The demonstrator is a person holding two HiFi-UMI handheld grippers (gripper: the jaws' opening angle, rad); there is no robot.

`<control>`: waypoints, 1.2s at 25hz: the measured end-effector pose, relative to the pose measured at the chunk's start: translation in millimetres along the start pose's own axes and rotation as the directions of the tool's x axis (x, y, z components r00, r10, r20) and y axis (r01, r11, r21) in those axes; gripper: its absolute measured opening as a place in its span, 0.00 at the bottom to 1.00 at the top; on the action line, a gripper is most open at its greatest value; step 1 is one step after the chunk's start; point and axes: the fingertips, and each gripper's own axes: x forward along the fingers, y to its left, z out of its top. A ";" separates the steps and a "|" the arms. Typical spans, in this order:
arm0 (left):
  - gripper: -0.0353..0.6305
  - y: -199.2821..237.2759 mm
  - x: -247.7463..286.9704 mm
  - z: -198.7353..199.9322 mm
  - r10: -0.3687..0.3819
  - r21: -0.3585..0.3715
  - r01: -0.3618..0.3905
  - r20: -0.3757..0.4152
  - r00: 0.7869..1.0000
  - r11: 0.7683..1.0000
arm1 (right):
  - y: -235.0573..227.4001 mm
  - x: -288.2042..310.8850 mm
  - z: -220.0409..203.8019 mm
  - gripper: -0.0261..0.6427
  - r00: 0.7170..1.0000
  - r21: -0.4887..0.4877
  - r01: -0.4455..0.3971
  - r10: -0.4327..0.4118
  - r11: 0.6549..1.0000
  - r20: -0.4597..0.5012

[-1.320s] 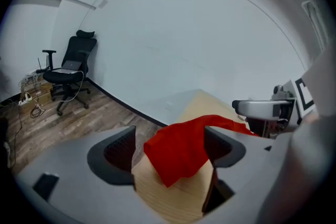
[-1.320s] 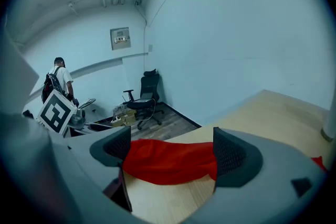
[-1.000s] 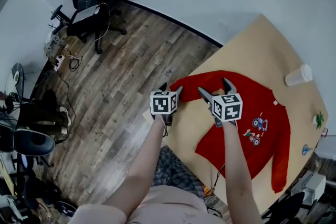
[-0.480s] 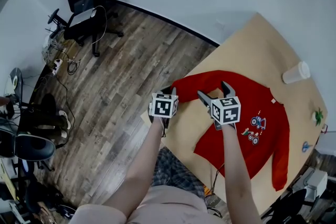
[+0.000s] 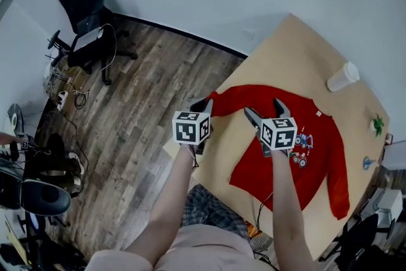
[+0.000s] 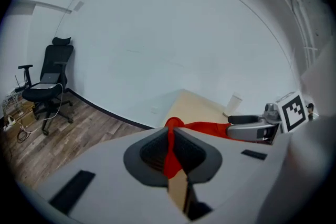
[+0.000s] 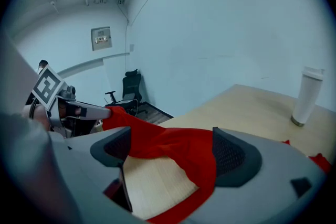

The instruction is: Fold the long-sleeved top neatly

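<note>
A red long-sleeved top (image 5: 320, 149) with a small print on its chest lies spread on the light wooden table (image 5: 298, 54). My left gripper (image 5: 202, 106) is shut on the end of one sleeve (image 6: 170, 157) at the table's near-left corner and holds it raised. From there the sleeve (image 7: 176, 147) stretches across to the top's body. It passes between the fingers of my right gripper (image 5: 263, 108), which stands open, its pads (image 7: 231, 152) clear of the cloth. In the right gripper view the left gripper (image 7: 84, 111) shows at the left, pinching the cuff.
A white paper cup (image 5: 343, 77) stands at the table's far side. A small green thing (image 5: 378, 124) and a blue thing (image 5: 369, 163) lie near the right edge. A black office chair (image 5: 82, 6) stands on the wood floor by the wall.
The left gripper's jaws have closed on the sleeve end and it has risen, lifting the sleeve off the table. The right gripper has shifted a little over the sleeve, still open.
</note>
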 end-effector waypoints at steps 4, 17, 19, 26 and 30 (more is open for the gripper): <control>0.08 -38.9 8.4 25.6 -0.077 0.042 0.076 0.031 0.997 0.996 | -32.6 -33.1 -0.2 0.74 0.996 0.048 0.087 -0.089 0.995 0.026; 0.08 -223.9 58.0 61.7 -0.361 0.175 0.355 0.006 0.932 0.919 | -145.1 -176.3 -45.3 0.74 0.920 0.228 0.372 -0.390 0.900 0.039; 0.08 -256.4 65.8 56.9 -0.403 0.201 0.399 -0.020 0.915 0.895 | -158.1 -198.9 -56.9 0.74 0.902 0.258 0.408 -0.430 0.876 0.035; 0.08 -352.4 82.4 21.3 -0.514 0.277 0.529 -0.131 0.848 0.802 | -189.7 -264.3 -99.9 0.73 0.845 0.346 0.499 -0.535 0.794 0.009; 0.08 -393.7 87.4 -4.1 -0.554 0.308 0.590 -0.202 0.808 0.747 | -201.6 -291.8 -121.2 0.73 0.815 0.385 0.537 -0.579 0.751 -0.008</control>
